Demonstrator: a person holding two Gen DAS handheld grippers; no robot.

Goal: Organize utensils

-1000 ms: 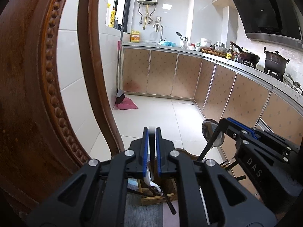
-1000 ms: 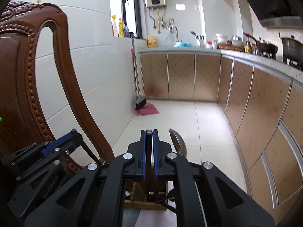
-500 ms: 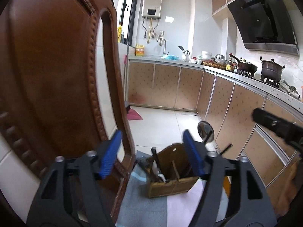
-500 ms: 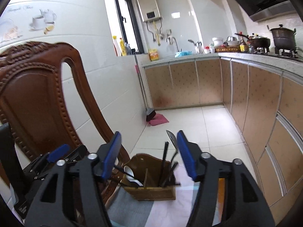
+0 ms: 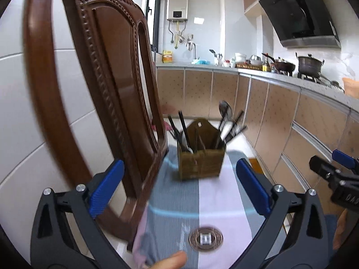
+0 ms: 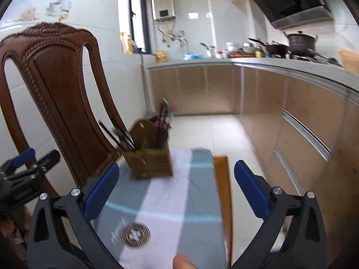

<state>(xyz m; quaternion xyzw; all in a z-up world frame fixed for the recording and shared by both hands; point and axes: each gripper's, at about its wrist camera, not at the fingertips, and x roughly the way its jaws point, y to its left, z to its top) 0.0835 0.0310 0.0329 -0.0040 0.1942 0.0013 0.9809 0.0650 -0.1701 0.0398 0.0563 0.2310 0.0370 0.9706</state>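
— At twelve o'clock from the left gripper (image 5: 179, 192), on the far end of the striped grey and white cloth (image 5: 179, 204), stands the brown woven utensil holder (image 5: 200, 163), stuffed with dark chopsticks (image 5: 184, 127) and a long-handled metal spoon (image 5: 224, 114).

— How would those handle?

— Light, stiff and slick, I'd guess. Take a handle high, above the rim, and lift straight up; the sticks lean against one another and could drag neighbours out. The holder looks light enough to tip.

— And the tongs?

— Both spread wide, holding nothing. The right gripper (image 6: 177, 192) has the holder at eleven o'clock.

— Anything in the way?

— The carved brown wooden chair back (image 5: 107, 94) stands just beside the holder at nine o'clock. A round bronze coin-shaped disc (image 5: 205, 238) lies on the cloth near us; a bare wooden table edge (image 6: 222, 179) shows at three o'clock.
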